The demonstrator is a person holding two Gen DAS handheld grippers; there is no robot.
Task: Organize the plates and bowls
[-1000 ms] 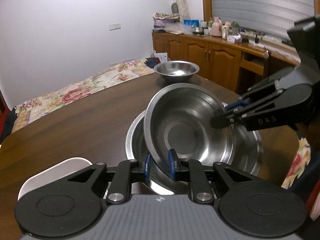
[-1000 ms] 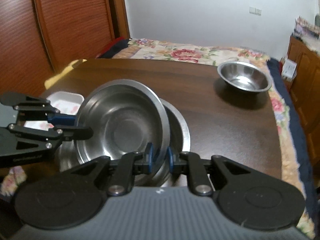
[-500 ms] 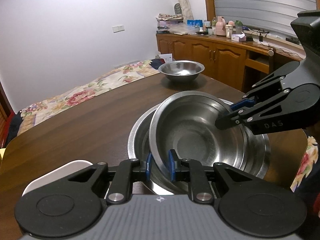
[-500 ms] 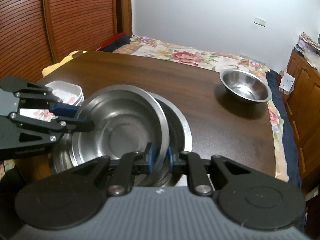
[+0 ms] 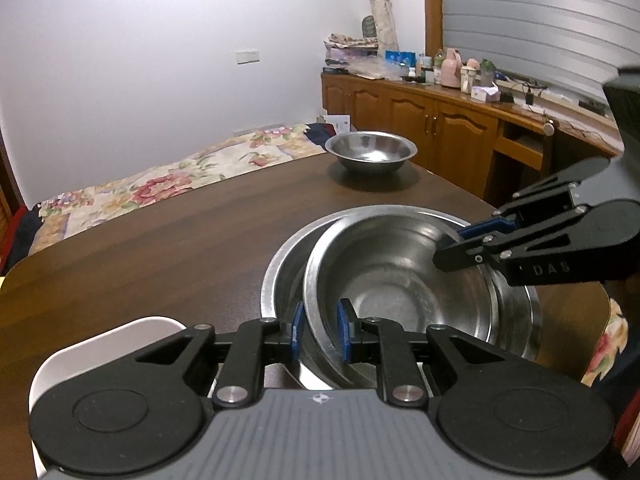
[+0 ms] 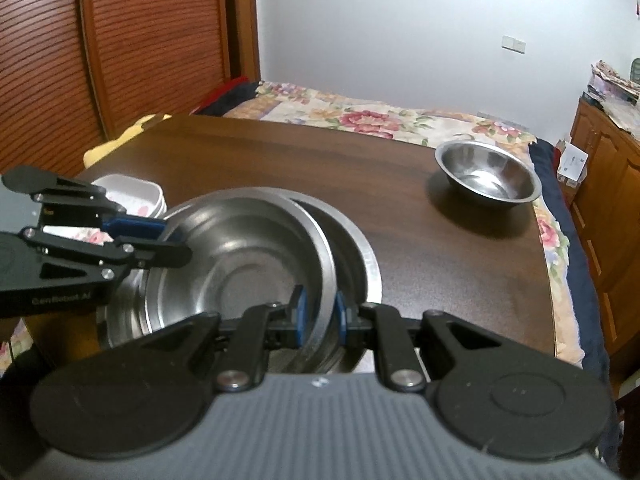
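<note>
Both grippers' jaws clamp the steel bowl [image 5: 400,280]; right gripper [image 5: 448,254] reads "DAS", left gripper's [image 6: 176,246] lettering blurred.

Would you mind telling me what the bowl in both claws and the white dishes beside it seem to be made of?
Held bowl: apparently stainless steel, brushed finish; grey sheen with soft reflections. White dishes: glossy, probably ceramic or melamine; the look cannot settle which.

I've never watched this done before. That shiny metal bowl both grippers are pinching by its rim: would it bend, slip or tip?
The held bowl looks like thin polished steel, so probably stiff and light. Its smooth rim could slide between the jaws of the left gripper and right gripper. It sits tilted inside the larger bowl, so it may rock if released.
</note>
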